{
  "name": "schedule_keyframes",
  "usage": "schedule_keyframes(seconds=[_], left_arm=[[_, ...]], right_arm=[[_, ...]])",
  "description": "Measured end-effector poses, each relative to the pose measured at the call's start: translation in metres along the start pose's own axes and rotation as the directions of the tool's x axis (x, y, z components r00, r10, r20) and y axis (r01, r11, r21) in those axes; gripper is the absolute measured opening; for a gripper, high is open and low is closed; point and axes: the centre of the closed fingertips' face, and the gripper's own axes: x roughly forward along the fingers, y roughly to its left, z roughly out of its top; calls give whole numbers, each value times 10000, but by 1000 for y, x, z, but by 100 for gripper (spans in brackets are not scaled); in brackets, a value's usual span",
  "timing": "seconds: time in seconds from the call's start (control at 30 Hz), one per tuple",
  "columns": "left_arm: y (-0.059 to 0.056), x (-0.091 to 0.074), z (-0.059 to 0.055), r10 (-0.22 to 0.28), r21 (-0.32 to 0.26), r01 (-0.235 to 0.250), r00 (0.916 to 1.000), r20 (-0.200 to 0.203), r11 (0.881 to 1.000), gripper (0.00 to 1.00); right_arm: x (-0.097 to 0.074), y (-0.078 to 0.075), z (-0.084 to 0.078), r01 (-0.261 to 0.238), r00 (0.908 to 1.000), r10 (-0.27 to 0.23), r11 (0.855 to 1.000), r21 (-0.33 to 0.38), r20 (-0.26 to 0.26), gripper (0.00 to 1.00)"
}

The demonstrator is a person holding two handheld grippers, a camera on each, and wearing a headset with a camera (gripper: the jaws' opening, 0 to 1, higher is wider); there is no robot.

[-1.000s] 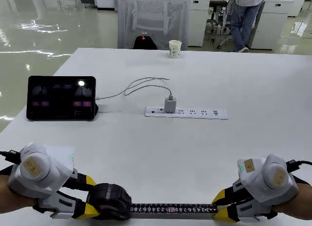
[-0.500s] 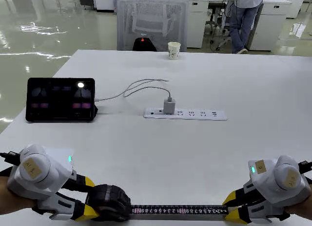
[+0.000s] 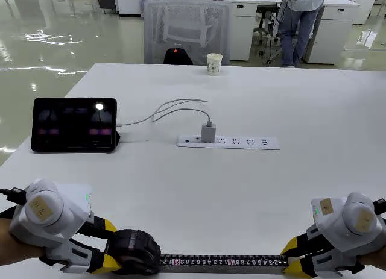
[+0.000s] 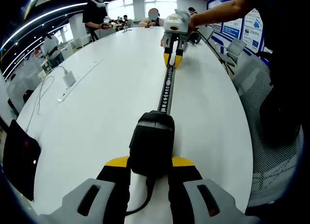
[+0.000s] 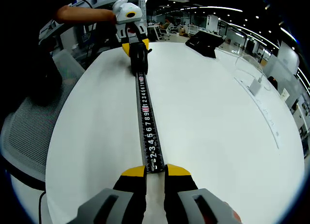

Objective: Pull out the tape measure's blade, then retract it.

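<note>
A black tape measure case [image 3: 134, 259] rests on the white table [image 3: 241, 104] at the near edge, with my left gripper [image 3: 108, 262] shut on it. In the left gripper view the case [image 4: 151, 142] sits between the yellow-tipped jaws. Its black blade [image 3: 223, 262] with white numbers runs right across the table to my right gripper [image 3: 294, 266], which is shut on the blade's end. From the right gripper view the blade [image 5: 148, 137] stretches away to the case [image 5: 138, 53], and my right gripper [image 5: 155, 171] pinches its tip.
A dark tablet [image 3: 74, 123] stands at the left. A white power strip [image 3: 228, 141] with a plugged charger and cable lies mid-table. A paper cup [image 3: 214, 64] sits at the far edge by a mesh chair [image 3: 184, 32]. A person [image 3: 298, 20] stands beyond.
My right gripper has moved to the right with the blade's end, so more blade is out of the case. The left gripper and case have stayed in place.
</note>
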Motion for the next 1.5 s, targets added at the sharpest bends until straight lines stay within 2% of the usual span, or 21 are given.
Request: schedule_keyframes(seconds=[0.8,0.93,1.17,1.23,1.37,1.5], left_arm=[[-2,-1,4,149,319,-136,9990,-433,9994,25],[0,-2,7,276,262,-267,9990,-350,9993,27],[-4,-6,7,440,59,-437,9979,-467,9990,38],[-5,-8,8,530,-84,-534,9977,-425,9985,40],[-12,-14,12,693,-427,-705,9972,-291,9966,51],[-13,-20,9,911,-806,-918,9958,-123,9925,56]], right_arm=[[1,2,-2,-145,9968,108,9988,-464,-798,12],[-1,3,-1,-84,9973,58,9994,-350,-731,15],[-9,4,-4,271,9980,-266,9996,87,-579,26],[-12,5,-6,375,9978,-362,9990,238,-560,30],[-15,10,-7,474,9982,-455,9976,498,-389,37],[-18,16,-6,609,9980,-595,9958,681,-224,42]])
